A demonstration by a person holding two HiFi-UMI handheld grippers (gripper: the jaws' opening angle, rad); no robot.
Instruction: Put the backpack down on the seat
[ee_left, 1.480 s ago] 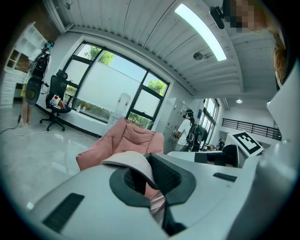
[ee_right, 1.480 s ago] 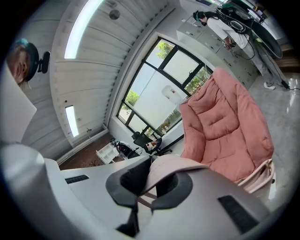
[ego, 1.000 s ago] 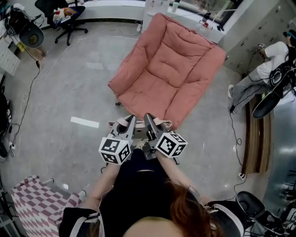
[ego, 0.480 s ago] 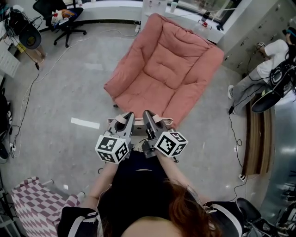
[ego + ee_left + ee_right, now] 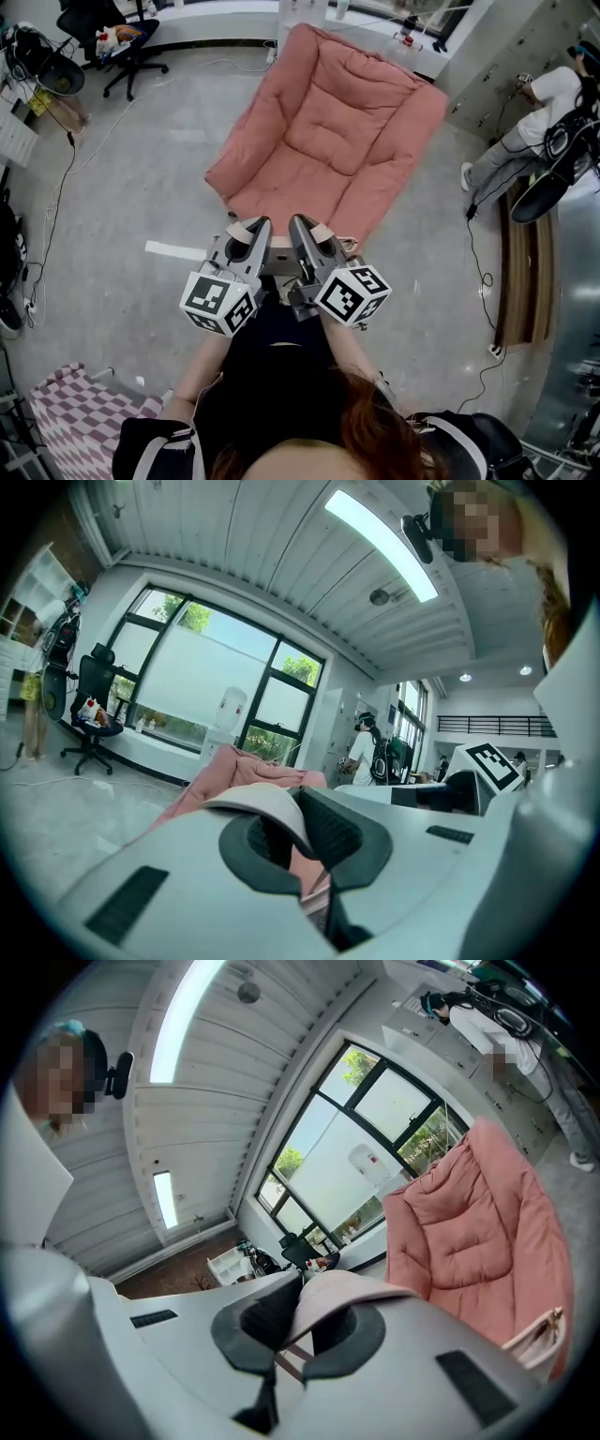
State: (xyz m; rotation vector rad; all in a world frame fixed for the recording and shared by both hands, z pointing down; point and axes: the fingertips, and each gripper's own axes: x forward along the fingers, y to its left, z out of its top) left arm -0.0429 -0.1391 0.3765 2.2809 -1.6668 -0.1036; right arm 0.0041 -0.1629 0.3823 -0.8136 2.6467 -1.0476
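Raised higher than before, left claw (image 5: 251, 232) and right claw (image 5: 302, 231) each clamp a backpack strap (image 5: 342, 1290). Pink armchair (image 5: 328, 131) sits at twelve o'clock.

Left hand-held gripper (image 5: 246, 231), right hand-held gripper (image 5: 306, 229): shut, level

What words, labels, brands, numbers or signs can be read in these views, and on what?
No readable text anywhere.
Cube on the left gripper: black-and-white square markers only, no letters or digits.
Cube on the right gripper: the same.
Items on the far counter: too small to read.
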